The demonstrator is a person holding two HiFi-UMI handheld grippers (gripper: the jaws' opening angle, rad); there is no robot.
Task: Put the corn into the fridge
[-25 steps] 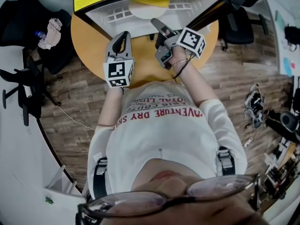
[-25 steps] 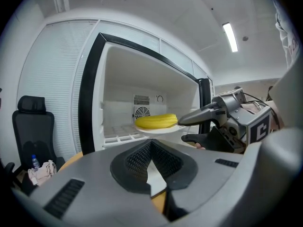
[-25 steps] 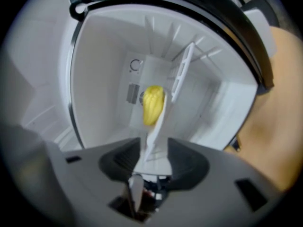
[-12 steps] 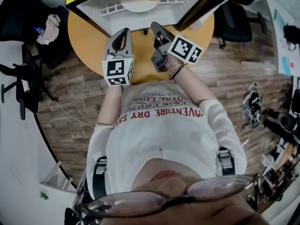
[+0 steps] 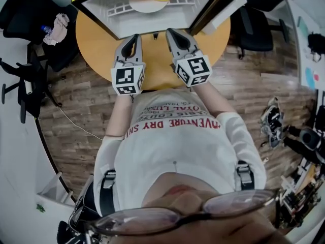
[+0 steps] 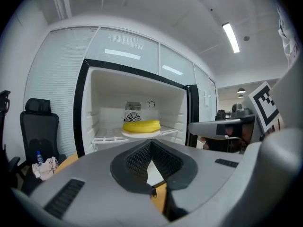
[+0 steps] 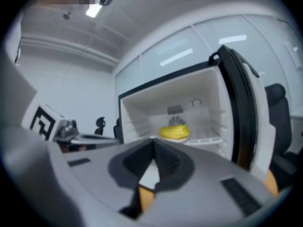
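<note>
Atop the orange table (image 5: 101, 39), the open fridge (image 6: 85, 108) holds the corn (image 6: 141, 126) on a plate (image 6: 142, 134) on its shelf; before it, your left gripper (image 5: 135, 36) and right gripper (image 5: 170, 32) are both closed tight and empty.

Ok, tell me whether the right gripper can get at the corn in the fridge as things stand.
Probably yes. The fridge door stands open, and nothing lies between the right gripper and the corn on its plate. The jaws are shut and empty, so they must open first.
</note>
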